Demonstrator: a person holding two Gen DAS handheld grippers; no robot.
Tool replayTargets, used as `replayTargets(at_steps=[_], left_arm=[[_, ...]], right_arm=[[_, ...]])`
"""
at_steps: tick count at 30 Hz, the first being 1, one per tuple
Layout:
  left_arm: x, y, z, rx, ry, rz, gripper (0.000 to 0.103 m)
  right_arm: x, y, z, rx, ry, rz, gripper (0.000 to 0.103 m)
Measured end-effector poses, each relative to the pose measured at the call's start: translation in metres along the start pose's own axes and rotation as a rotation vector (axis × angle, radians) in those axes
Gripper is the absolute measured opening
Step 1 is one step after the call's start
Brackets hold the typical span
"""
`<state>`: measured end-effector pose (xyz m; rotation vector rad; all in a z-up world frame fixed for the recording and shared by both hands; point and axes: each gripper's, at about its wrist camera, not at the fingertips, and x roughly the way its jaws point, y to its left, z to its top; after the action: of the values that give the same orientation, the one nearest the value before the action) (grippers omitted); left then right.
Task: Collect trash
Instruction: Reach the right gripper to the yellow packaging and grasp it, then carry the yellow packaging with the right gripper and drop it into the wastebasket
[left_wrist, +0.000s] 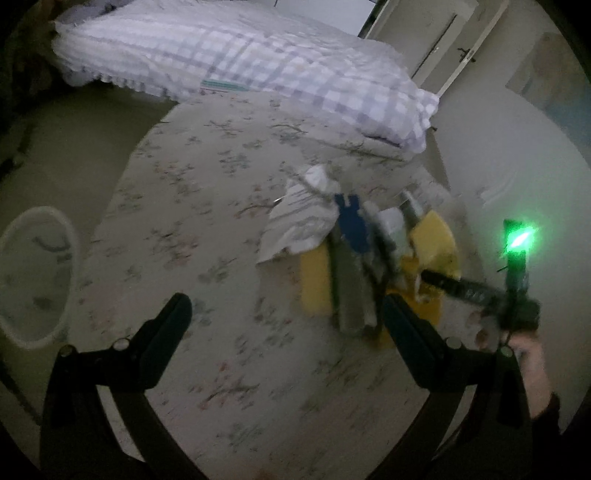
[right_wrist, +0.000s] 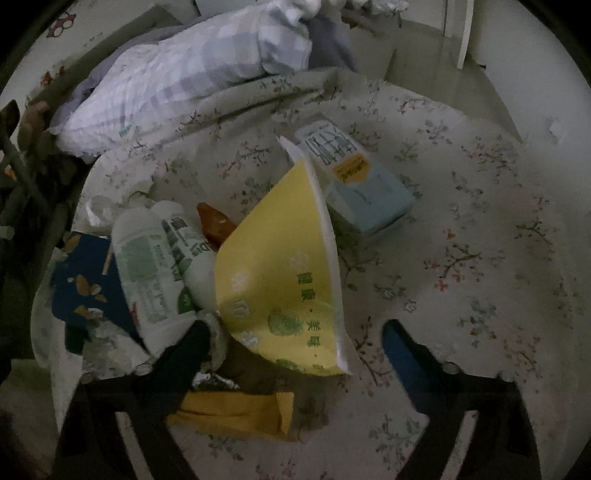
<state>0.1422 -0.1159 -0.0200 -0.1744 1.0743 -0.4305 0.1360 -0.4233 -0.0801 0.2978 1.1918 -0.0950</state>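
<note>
A heap of trash lies on the flowered bed sheet (right_wrist: 461, 258). In the right wrist view it holds a flattened yellow paper bowl (right_wrist: 280, 266), a white and green wrapper (right_wrist: 155, 266), a dark blue carton (right_wrist: 81, 280), an orange scrap (right_wrist: 214, 223), a yellow paper bag (right_wrist: 236, 410) and a pale blue pack (right_wrist: 362, 184). My right gripper (right_wrist: 295, 343) is open, its fingers either side of the bowl's near end. My left gripper (left_wrist: 288, 314) is open and empty above the sheet, left of the heap (left_wrist: 354, 243). The right gripper's body (left_wrist: 513, 295) shows there with a green light.
A checked pillow (left_wrist: 258, 62) lies at the head of the bed. A white round bin (left_wrist: 33, 277) stands on the floor left of the bed. A white door (left_wrist: 424, 40) is behind. Floor runs along the bed's right side.
</note>
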Motion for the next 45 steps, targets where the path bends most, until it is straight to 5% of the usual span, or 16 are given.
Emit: replayTargets(at_steps=[3, 4, 5, 10, 15, 18, 33, 45], left_arm=[[0.016, -0.003, 0.010, -0.003, 0.002, -0.018, 0.096], [0.021, -0.004, 0.012, -0.001, 0.005, -0.021, 0.095], [0.027, -0.004, 0.015, 0.003, 0.008, -0.017, 0.092], [0.048, -0.006, 0.021, 0.023, 0.011, -0.010, 0.067], [0.055, -0.009, 0.026, 0.045, -0.022, -0.017, 0.027], [0.054, -0.008, 0.029, 0.057, -0.055, -0.009, 0.011], [0.010, 0.008, 0.028, 0.044, -0.139, -0.017, 0.008], [-0.049, 0.064, 0.015, -0.001, -0.198, 0.027, 0.008]], right_arm=[[0.003, -0.005, 0.001, 0.023, 0.014, 0.033, 0.066], [0.002, -0.006, 0.001, 0.023, 0.018, 0.041, 0.049], [0.000, -0.007, 0.001, 0.025, 0.014, 0.051, 0.043], [-0.015, -0.012, 0.001, 0.028, -0.026, 0.118, 0.031], [-0.027, -0.016, 0.001, 0.028, -0.056, 0.147, 0.023], [-0.034, -0.018, 0.000, 0.031, -0.072, 0.165, 0.021], [-0.097, 0.010, -0.003, 0.004, -0.203, 0.195, 0.019], [-0.106, 0.100, -0.006, -0.100, -0.215, 0.251, 0.019]])
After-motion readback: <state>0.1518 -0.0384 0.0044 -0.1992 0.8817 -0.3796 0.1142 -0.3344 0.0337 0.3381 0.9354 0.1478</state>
